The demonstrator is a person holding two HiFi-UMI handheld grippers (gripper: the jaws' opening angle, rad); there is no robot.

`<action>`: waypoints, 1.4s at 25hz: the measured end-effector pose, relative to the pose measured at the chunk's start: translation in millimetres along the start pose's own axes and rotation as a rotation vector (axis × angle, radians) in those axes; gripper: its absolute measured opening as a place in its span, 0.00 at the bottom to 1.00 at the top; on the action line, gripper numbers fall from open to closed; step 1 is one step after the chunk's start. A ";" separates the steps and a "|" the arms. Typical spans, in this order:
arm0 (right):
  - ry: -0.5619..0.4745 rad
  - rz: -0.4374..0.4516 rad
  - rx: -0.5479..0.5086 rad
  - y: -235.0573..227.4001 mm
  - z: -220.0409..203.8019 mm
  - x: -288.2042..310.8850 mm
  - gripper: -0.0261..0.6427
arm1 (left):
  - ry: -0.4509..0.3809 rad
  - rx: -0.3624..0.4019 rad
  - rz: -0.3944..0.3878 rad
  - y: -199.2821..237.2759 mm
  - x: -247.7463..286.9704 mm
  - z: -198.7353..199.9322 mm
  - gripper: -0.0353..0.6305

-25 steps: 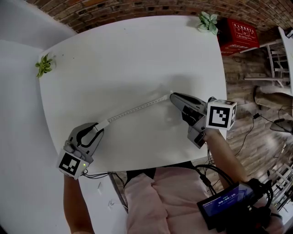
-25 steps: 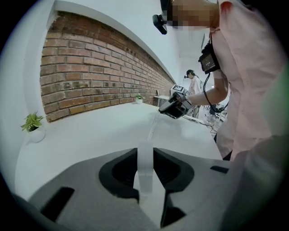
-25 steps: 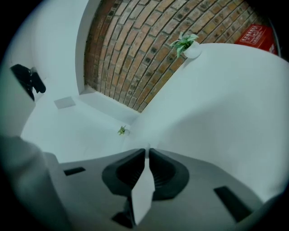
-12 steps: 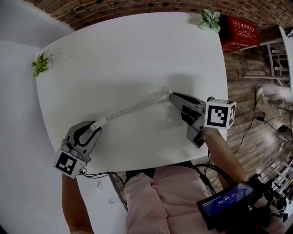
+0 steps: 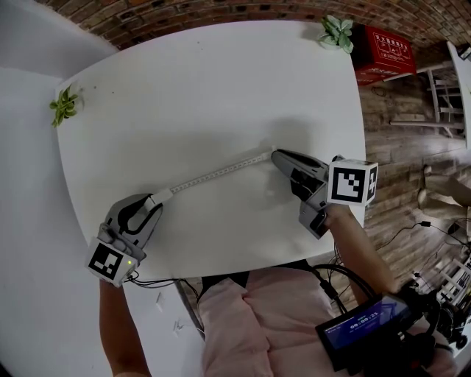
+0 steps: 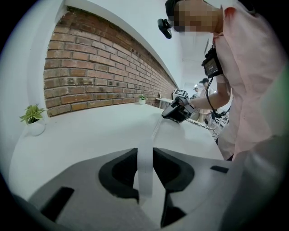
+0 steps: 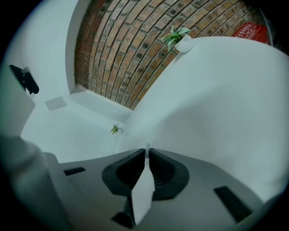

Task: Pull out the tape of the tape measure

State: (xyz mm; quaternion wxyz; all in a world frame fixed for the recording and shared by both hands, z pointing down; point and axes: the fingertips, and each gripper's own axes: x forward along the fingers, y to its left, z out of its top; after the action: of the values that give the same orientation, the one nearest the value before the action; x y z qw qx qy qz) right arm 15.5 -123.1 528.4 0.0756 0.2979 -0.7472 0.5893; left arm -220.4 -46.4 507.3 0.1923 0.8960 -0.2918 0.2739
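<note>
Tape measure – its white tape [image 5: 217, 175] is drawn out in a straight, taut-looking line just above the worktop [image 5: 221, 88], over the worktop's near half, running from near-left up toward the middle.

L end: the left tongs [image 5: 156, 200] are part closed on the wider white end of the tape measure. In the left gripper view the white piece [image 6: 144, 173] sits clamped betw the two dark pads, and the tape runs on from there across the worktop to the other gripper [image 6: 177, 110]. Can't tell if that white piece is the case.

R end: the right tongs [image 5: 276, 153] are narrow, nipped on the tape's far end. The right gripper view shows the pads nearly together on a thin white strip [image 7: 143, 189] whose loose tail widens back betw the jaws.

Both grippers point down at a slant over the worktop, L one at its near-left edge, R one toward its near-right side.

Around: a small potted plant [image 5: 65, 105] on the worktop's far-left corner, another plant [image 5: 337, 31] on its far-right corner. A red box [image 5: 384, 50] sits on the wood floor just past the worktop's far-right corner – brick wall [image 5: 184, 13] behind the worktop's far edge. The person's pink top [image 5: 257, 316] is at the worktop's near edge.
</note>
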 end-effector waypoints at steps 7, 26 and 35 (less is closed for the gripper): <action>0.010 -0.058 0.027 -6.3 -0.4 1.0 0.10 | 0.007 -0.035 0.027 9.9 5.4 0.1 0.24; -0.080 0.043 -0.072 31.4 23.3 -12.9 0.38 | -0.155 -0.055 0.208 31.2 -41.3 26.9 0.50; -0.176 0.100 -0.269 109.6 51.2 -57.0 0.32 | -0.397 -0.014 0.386 -8.9 -98.2 119.7 0.44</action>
State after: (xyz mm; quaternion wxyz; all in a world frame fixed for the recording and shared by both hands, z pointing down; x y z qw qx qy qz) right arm 15.4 -136.1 395.2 0.0199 0.2980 -0.8368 0.4588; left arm -236.3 -59.0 353.6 0.0820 0.8587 -0.4908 0.1225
